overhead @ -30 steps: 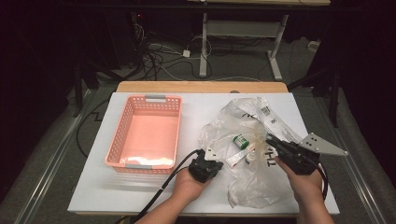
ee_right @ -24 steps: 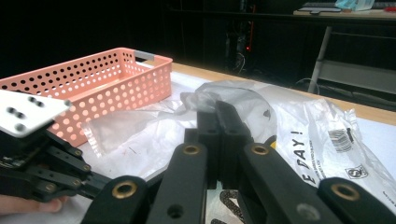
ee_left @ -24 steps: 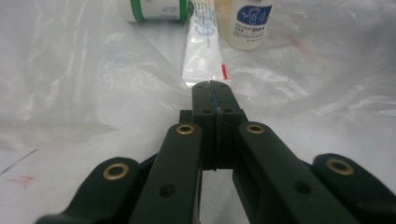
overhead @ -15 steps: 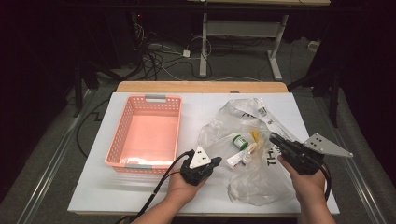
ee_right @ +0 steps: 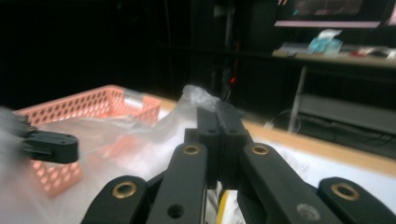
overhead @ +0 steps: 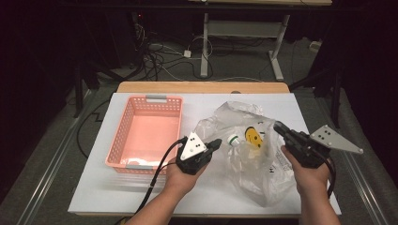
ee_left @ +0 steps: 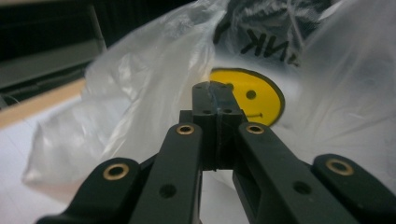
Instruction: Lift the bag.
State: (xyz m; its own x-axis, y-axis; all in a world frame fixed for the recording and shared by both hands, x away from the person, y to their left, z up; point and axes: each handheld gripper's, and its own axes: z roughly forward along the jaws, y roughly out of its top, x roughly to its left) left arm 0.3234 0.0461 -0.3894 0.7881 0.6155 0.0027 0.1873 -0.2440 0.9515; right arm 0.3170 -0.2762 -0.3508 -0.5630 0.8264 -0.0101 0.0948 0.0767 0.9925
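The bench (overhead: 141,197) is big, flat and white, with a wooden edge at the far side. On its left part sits a pink plastic basket (overhead: 123,140), a box shape with little holes all over its walls.

Just right of the basket is a clear plastic bag (overhead: 263,173). It is thin, shiny and crinkly, with black letters and a round yellow smiley face (overhead: 253,137) printed on it. Inside it there looks to be a small bottle with a white cap (overhead: 233,139).

The left claw (overhead: 217,143) is closed tight on the bag's left edge. The right claw (overhead: 279,127) is closed tight on the bag's right edge. In the two gripper views, each pair of black jaws is pressed together with thin plastic around the tips. The two claws hold the bag up a little off the bench.

What could go wrong? The plastic is slippery and thin, so it could slide out of a claw. If the hands pull apart too hard, the bag could rip. If the bag tips, the bottle could roll out and miss the basket.
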